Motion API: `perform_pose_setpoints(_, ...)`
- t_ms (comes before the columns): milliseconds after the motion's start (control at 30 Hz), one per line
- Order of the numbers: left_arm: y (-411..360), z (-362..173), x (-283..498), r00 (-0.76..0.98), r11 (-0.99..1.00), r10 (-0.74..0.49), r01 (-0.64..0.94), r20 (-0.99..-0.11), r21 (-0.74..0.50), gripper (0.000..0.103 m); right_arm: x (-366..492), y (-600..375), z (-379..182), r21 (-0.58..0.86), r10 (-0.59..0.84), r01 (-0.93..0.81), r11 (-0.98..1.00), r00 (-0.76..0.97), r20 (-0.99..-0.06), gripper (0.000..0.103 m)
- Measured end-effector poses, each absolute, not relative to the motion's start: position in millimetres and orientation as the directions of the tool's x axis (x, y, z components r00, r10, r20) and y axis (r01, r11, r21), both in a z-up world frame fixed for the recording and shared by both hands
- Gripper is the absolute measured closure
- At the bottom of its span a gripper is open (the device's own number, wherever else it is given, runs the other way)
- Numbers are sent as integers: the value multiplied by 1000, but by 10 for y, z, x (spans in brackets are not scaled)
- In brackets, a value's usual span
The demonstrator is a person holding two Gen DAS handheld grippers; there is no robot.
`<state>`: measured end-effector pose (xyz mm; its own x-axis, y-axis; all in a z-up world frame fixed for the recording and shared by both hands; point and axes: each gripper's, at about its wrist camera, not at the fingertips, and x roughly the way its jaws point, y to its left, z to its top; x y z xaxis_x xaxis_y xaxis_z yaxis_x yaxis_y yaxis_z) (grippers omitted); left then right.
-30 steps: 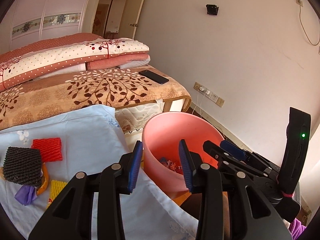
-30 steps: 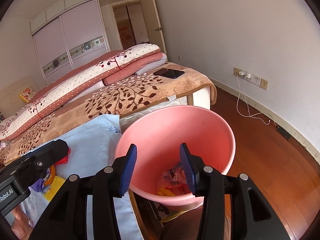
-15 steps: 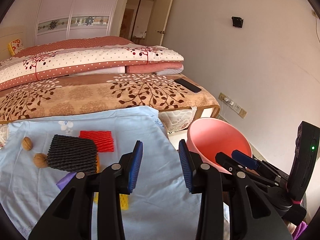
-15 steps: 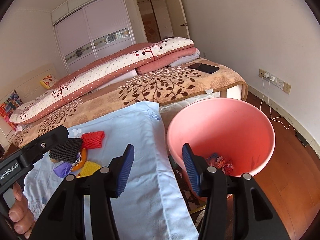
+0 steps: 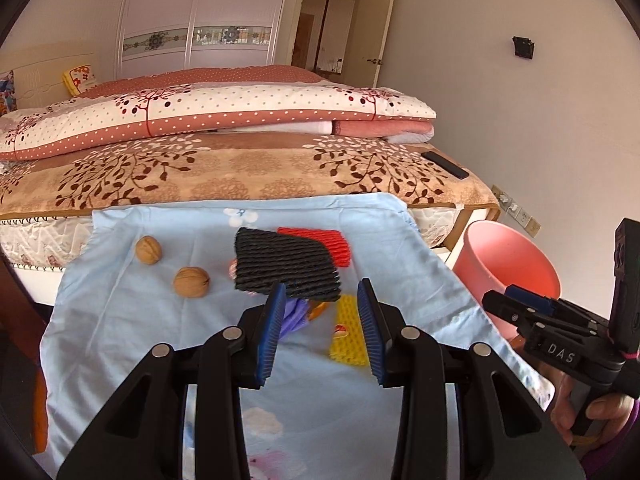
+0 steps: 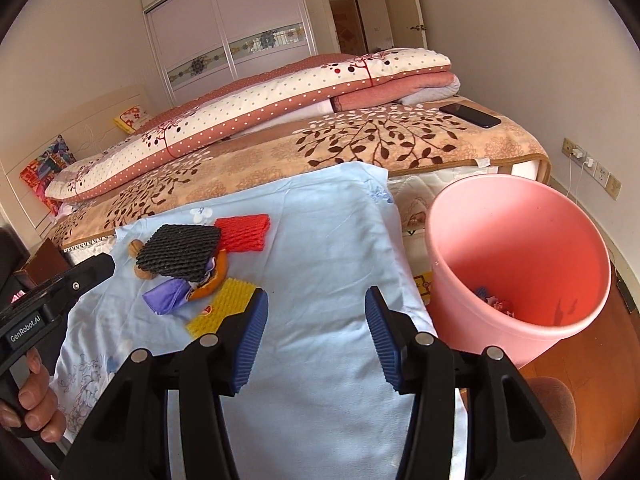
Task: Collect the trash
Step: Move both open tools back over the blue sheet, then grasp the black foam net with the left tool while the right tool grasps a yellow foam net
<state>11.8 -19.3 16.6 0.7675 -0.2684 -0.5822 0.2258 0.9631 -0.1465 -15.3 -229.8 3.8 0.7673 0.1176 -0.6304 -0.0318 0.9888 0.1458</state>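
My left tongs (image 5: 322, 330) are spread wide and hold nothing; they hang just above the near edge of the trash pile on the counter, which is draped in a light blue cloth (image 5: 160, 320). My right tongs (image 6: 314, 330) are also parted wide and empty, over a bare stretch of that cloth, with the pile to their left and the bin to their right.

The pink bin (image 6: 520, 256) stands on the floor just beside the counter's right edge, between it and the bed (image 5: 240, 168). It is open-topped and mostly unfilled: at the bottom I see only a small clump of crumpled scraps (image 6: 494, 302), pinkish with a bit of blue; I cannot tell what they are.

The rest of the trash is on the cloth. A black foam net (image 5: 286, 266) lies on top, overlapping a red foam net (image 5: 328, 242) behind it. Under the black net's near edge a purple wrapper (image 5: 294, 314) and an orange piece (image 6: 208, 286) stick out, and a yellow foam net (image 5: 350, 336) lies flat nearest my left tongs, with a small red-and-white scrap (image 5: 340, 330) at its edge. 2 walnuts (image 5: 191, 281) sit apart to the left of the pile.

A dark phone (image 6: 470, 115) rests on the bed's far corner.
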Motion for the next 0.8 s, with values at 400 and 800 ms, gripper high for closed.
perform_pose_setpoints(400, 75, -205, 365, 699, 975, -216, 191, -682, -112, 65, 98, -1859, -171, 135, 172, -108, 985, 691, -702, 53)
perform_pose_setpoints(800, 159, -2, 789, 703, 975, -217, 125, -677, -183, 65, 529, -1641, -458, 217, 215, -70, 974, 598, -772, 49)
